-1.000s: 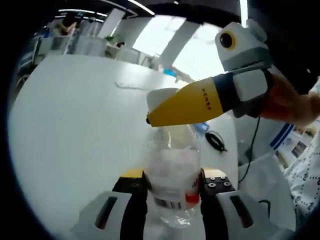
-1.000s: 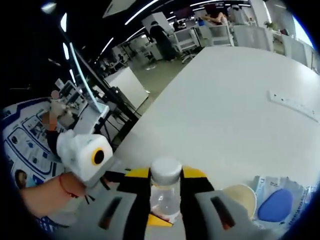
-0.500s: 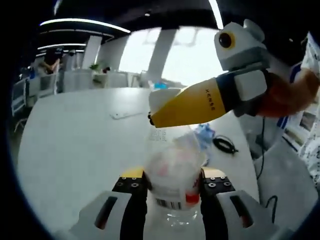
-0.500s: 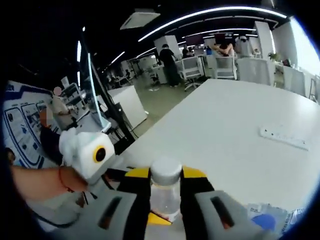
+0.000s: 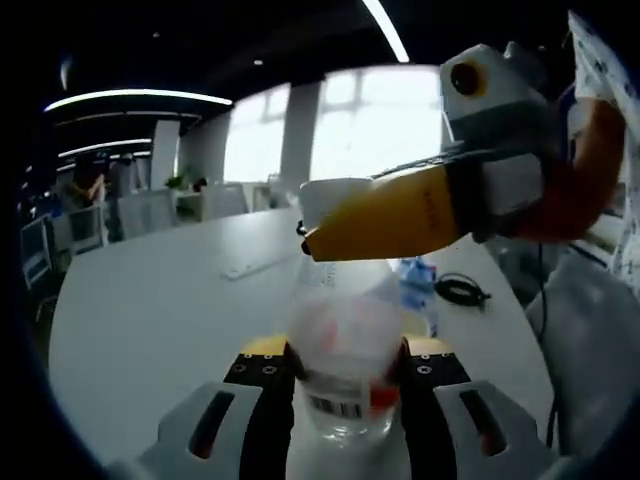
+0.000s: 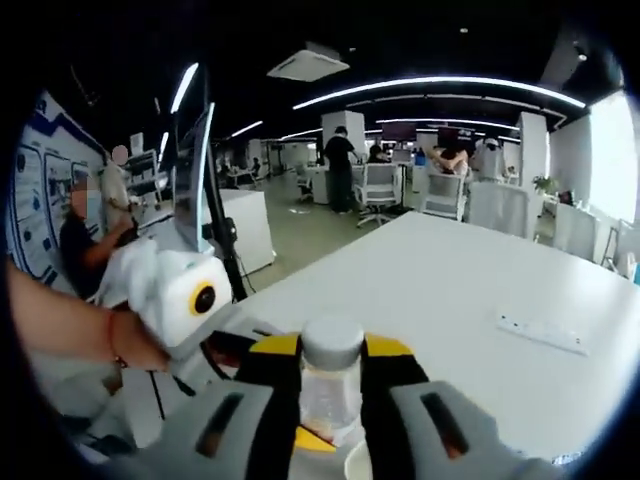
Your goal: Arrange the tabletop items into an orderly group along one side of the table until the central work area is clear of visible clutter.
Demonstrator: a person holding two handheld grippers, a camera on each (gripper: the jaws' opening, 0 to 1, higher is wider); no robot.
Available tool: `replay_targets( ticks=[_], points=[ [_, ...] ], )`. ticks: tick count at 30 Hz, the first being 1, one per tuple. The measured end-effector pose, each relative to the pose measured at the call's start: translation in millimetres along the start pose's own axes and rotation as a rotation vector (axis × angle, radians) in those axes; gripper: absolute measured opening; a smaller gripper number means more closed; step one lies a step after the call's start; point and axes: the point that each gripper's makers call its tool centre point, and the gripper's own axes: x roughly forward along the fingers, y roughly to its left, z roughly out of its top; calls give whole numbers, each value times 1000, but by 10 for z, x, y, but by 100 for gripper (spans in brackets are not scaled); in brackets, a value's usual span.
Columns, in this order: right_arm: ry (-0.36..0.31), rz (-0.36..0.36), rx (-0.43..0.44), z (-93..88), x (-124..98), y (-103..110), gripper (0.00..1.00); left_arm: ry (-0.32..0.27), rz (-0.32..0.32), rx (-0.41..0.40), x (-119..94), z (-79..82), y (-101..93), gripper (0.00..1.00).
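A clear plastic bottle (image 5: pixel 340 340) with a red-and-white label stands between my left gripper's (image 5: pixel 340 358) black pads, which are shut on its body. From the right, my right gripper (image 5: pixel 322 212) reaches in with its yellow jaws closed around the bottle's white cap (image 5: pixel 332 190). In the right gripper view the same white cap (image 6: pixel 332 340) sits pinched between my right gripper's (image 6: pixel 332 352) jaws, with the bottle's neck (image 6: pixel 325 395) below it. My left gripper (image 6: pixel 185 295) shows at the left there, held by a hand. The bottle's base is hidden.
The white table (image 5: pixel 150 320) stretches ahead, with a white power strip (image 5: pixel 250 266) lying on it, also the power strip (image 6: pixel 540 333). A blue packet (image 5: pixel 415 275) and a black cable (image 5: pixel 462 290) lie near the right edge. Office chairs (image 6: pixel 380 190) and people stand beyond.
Both views have tipped upward, showing more ceiling and room and less tabletop. The holds on the bottle's body and cap look the same.
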Motion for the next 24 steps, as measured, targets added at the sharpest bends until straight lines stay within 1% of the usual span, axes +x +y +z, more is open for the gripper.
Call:
replay_targets(
  ticks=[2, 4, 5, 8, 12, 14, 17, 18, 23, 24],
  points=[
    [-6, -9, 0, -12, -2, 9, 19, -3, 2, 19, 5, 0, 0, 37],
    [-18, -22, -20, 0, -12, 11, 19, -10, 4, 29, 1, 7, 4, 37],
    [-29, -28, -58, 9, -18, 21, 19, -14, 2, 36, 2, 8, 5, 37],
    [-31, -38, -57, -32, -15, 35, 19, -11, 0, 46, 5, -16, 13, 37],
    [-24, -48, -95, -103, -10, 55, 19, 4, -11, 51, 13, -86, -4, 37],
    [-13, -56, -77, -148, -15, 43, 19, 20, -12, 58, 14, -128, -16, 37],
    [-11, -57, -102, -195, -16, 65, 20, 27, -18, 51, 17, -169, -26, 37],
    [-14, -58, -118, -189, -25, 59, 20, 15, -14, 50, 17, -151, -23, 37],
    [-12, -66, -117, -195, -37, 62, 20, 13, -11, 27, 9, -149, -41, 37],
    [-13, -71, -120, -196, -39, 56, 20, 4, -12, 19, 1, -133, -43, 38]
  ],
)
